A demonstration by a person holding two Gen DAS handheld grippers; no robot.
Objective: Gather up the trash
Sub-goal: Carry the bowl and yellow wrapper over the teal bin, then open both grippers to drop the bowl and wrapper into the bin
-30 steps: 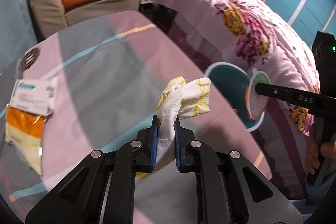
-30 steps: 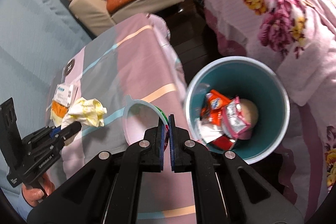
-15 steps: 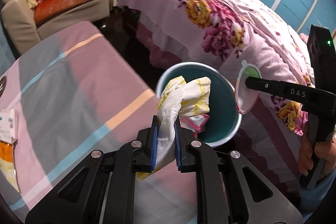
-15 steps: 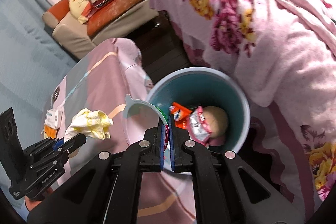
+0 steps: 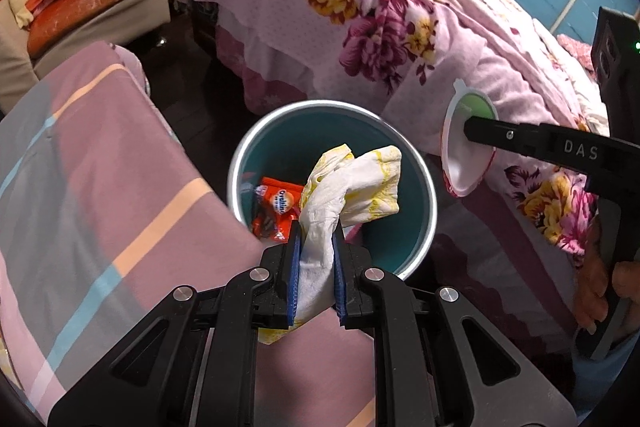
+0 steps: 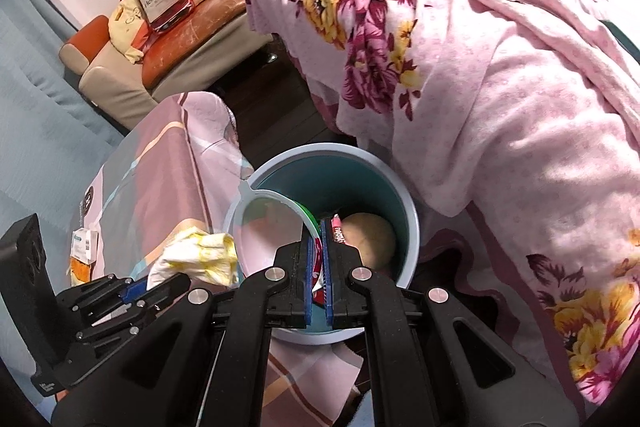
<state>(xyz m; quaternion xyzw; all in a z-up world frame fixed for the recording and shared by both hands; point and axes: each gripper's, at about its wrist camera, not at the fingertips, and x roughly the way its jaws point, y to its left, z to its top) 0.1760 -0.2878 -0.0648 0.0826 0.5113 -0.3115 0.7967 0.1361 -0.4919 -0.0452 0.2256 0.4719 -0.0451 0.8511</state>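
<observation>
My left gripper (image 5: 316, 227) is shut on a crumpled white and yellow tissue (image 5: 352, 183) and holds it over the near rim of a teal trash bin (image 5: 416, 239). The bin holds an orange sachet (image 5: 278, 203) and other wrappers. My right gripper (image 6: 315, 227) is shut on the rim of a round white peel-off lid (image 6: 268, 231) with a green edge, held over the bin's left side (image 6: 408, 231). The lid also shows in the left wrist view (image 5: 468, 163), right of the bin. The tissue shows in the right wrist view (image 6: 196, 255).
The bin stands on dark floor between a table with a pink striped cloth (image 5: 100, 163) and a bed with a floral pink cover (image 5: 400, 27). A sofa (image 6: 180, 55) stands behind. Packets (image 6: 84, 251) lie on the table's far left.
Both grippers have moved from over the table to over the bin, carrying the tissue and the lid. The bin now sits right below both.
</observation>
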